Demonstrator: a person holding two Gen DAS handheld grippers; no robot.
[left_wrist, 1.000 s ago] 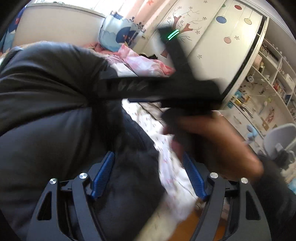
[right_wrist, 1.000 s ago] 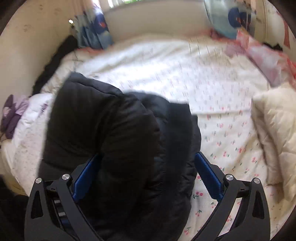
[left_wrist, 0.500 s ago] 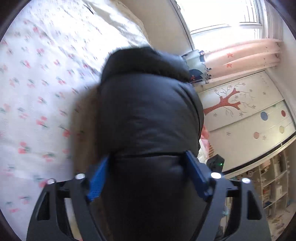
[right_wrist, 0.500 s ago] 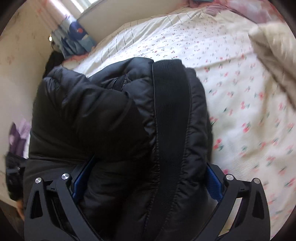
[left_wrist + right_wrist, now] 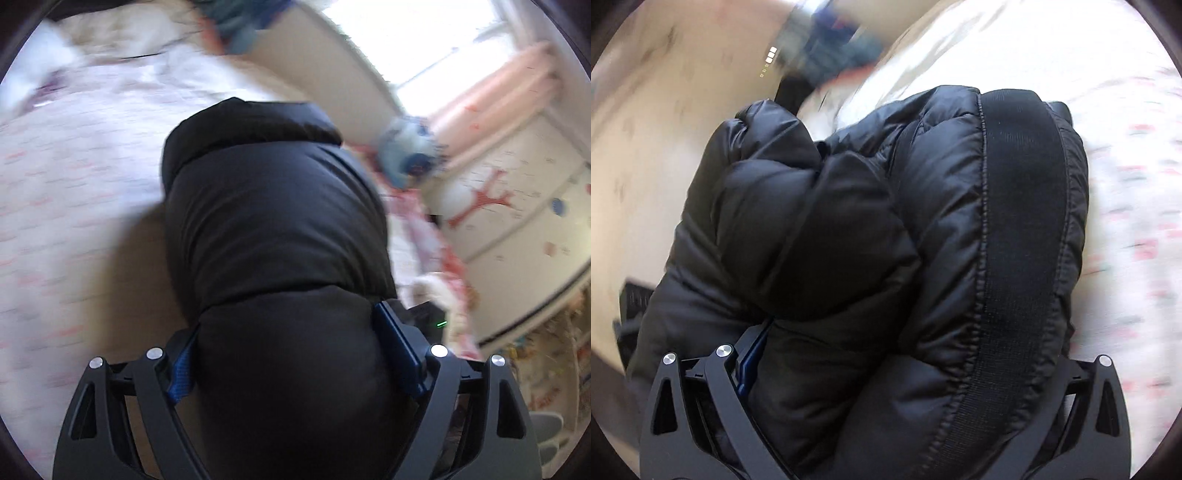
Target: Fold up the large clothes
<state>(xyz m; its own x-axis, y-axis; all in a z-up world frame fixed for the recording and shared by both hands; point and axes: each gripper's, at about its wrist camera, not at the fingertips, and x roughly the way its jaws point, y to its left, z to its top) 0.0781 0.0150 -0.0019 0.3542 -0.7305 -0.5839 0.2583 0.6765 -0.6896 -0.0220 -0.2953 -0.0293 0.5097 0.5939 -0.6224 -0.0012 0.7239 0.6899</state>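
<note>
Floral-sheeted bed (image 5: pixel 74 192), bright window (image 5: pixel 424 40), pink curtains (image 5: pixel 509 85), tree-painted wardrobe (image 5: pixel 517 206).

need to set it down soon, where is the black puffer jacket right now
The black puffer jacket fills the middle of both wrist views, bundled between the left tongs and the right tongs, above the floral bedsheet.

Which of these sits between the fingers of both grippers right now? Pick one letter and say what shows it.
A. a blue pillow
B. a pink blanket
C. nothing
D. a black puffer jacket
D: the black puffer jacket fills the gap of the left gripper in its own view, and the same quilted bulk fills the right gripper, above the floral bedsheet.
</note>
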